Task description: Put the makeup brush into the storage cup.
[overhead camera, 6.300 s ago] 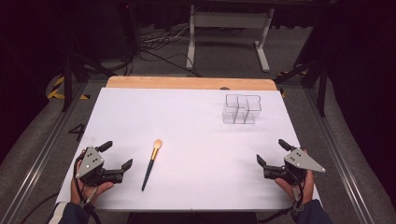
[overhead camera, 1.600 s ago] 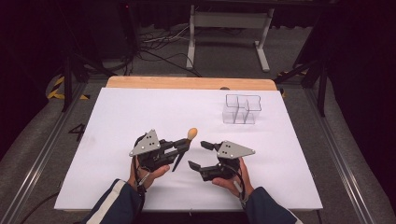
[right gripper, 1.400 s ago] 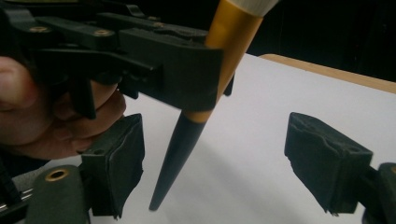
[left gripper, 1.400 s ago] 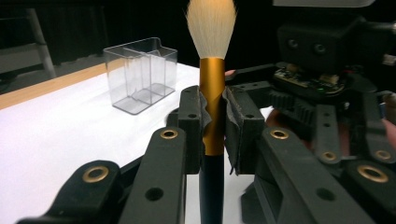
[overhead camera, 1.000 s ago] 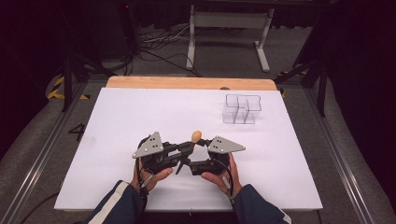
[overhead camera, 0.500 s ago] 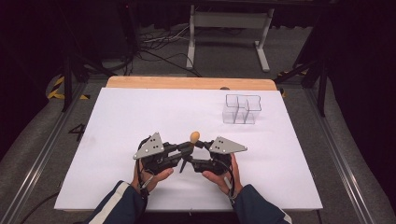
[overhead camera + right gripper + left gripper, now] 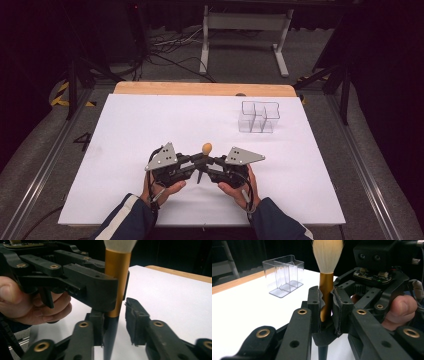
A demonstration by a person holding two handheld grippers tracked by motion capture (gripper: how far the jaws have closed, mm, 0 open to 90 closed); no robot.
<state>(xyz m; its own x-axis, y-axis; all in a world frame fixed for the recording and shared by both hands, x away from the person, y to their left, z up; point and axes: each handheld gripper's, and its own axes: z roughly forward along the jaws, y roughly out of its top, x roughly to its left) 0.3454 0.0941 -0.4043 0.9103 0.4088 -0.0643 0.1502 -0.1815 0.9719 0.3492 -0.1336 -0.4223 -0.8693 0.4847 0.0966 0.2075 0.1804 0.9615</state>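
Observation:
A makeup brush [image 7: 206, 148] with pale bristles, a gold ferrule and a black handle stands upright over the white table, near its front middle. My left gripper [image 7: 195, 161] is shut on the gold ferrule [image 7: 326, 287], its pads [image 7: 315, 302] pressing both sides. My right gripper [image 7: 211, 166] faces it from the right and is open around the black handle [image 7: 111, 335] just below the ferrule. One pad sits against the handle; the other pad [image 7: 136, 320] stands clear of it with a gap.
A clear plastic organizer [image 7: 258, 117] with several compartments stands empty at the back right of the white table top [image 7: 125, 135]. A wooden edge [image 7: 200, 89] runs along the far side. Cables and a stand lie on the floor beyond.
The brush, once flat on the table, now stands upright in my left gripper. My right gripper moved left to the brush. Almost nothing has shifted in the last half second.

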